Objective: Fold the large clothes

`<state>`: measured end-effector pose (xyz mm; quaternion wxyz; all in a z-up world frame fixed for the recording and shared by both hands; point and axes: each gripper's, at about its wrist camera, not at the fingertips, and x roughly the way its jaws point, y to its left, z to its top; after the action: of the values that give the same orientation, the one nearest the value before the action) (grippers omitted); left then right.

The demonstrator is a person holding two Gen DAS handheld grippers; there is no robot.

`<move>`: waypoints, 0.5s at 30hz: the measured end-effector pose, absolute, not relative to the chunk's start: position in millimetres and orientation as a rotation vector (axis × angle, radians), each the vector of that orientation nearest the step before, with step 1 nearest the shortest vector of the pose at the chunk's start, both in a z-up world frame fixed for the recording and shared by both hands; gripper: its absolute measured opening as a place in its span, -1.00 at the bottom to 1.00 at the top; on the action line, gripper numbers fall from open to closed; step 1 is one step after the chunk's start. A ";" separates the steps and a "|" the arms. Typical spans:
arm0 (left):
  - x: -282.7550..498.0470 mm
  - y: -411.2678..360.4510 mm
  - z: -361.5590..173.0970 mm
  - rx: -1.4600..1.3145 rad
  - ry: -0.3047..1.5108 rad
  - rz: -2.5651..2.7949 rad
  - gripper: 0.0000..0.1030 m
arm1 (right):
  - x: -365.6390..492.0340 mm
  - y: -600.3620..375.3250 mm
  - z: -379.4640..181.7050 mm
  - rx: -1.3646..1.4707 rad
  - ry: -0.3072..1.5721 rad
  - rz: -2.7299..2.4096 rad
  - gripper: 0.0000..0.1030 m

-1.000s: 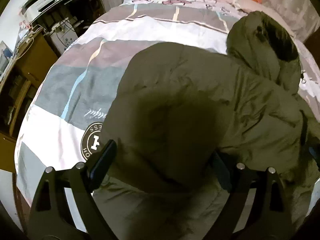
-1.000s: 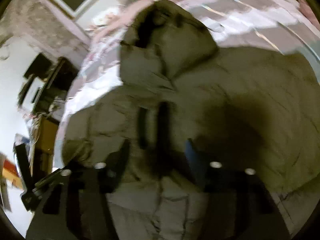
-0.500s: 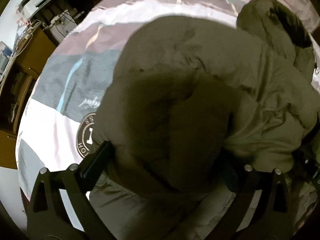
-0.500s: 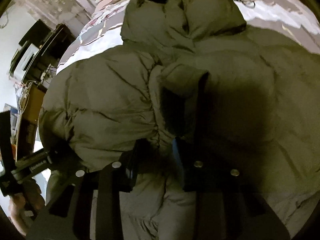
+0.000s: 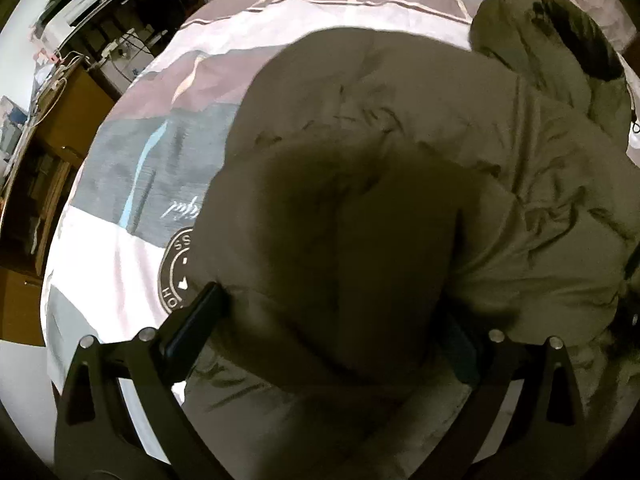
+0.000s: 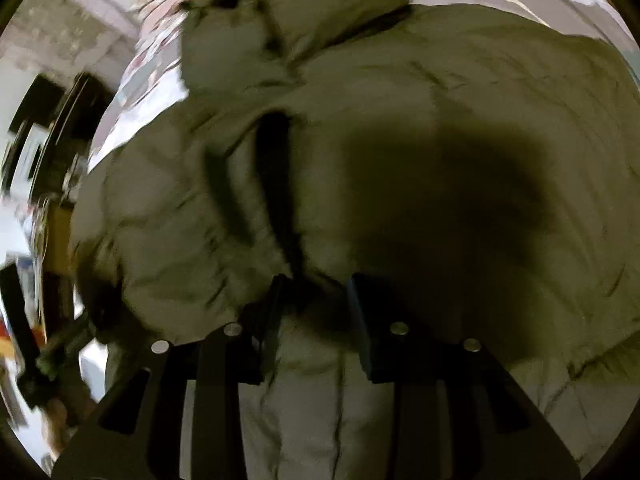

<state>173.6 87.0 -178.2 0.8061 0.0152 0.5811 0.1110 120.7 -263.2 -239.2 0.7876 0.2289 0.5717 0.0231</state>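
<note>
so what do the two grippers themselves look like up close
Both are matte black. The left gripper has two angular fingers with triangular cut-outs in the arms behind them, silver round bolt heads, and a bluish inner pad on one side. The right gripper is built the same: flat dark fingers, silver bolts, a blue-tinted pad. No cables or sleeves show.

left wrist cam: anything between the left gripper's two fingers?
Yes. A thick bunched fold of the olive puffer jacket fills the gap of the left gripper, shown in the left wrist view.

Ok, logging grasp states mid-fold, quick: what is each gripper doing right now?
Left gripper: open wide, the olive puffer jacket bulging between its fingers.
Right gripper: part closed, a fold of the jacket between its fingers; a firm grip cannot be told.
</note>
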 end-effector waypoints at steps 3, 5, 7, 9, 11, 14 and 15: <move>176.8 89.3 -180.7 0.049 1.235 0.257 0.96 | 129.8 -267.6 -243.0 0.459 1.190 -0.002 -0.36; 178.2 89.3 -180.5 0.044 1.233 0.261 0.96 | 131.2 -267.9 -244.3 0.455 1.175 -0.004 -0.33; 177.9 89.1 -178.9 0.033 1.238 0.265 0.96 | 126.6 -262.0 -241.3 0.398 1.188 0.010 -0.18; 175.7 87.4 -174.3 0.012 1.251 0.254 0.96 | 125.7 -258.6 -234.6 0.348 1.224 0.026 0.14; 171.7 85.4 -166.3 -0.033 1.261 0.207 0.96 | 116.0 -260.8 -220.1 0.315 1.222 0.031 0.32; 160.1 74.4 -148.2 -0.067 1.239 0.112 0.96 | 96.2 -269.8 -202.3 0.260 1.219 0.047 0.53; 157.7 69.5 -146.1 -0.052 1.233 0.097 0.96 | 89.3 -273.0 -201.0 0.228 1.243 0.050 0.53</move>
<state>157.8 69.5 -146.1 0.8146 -0.0245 0.5777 0.0452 89.3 -273.0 -200.9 0.8067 0.1066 0.5807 0.0235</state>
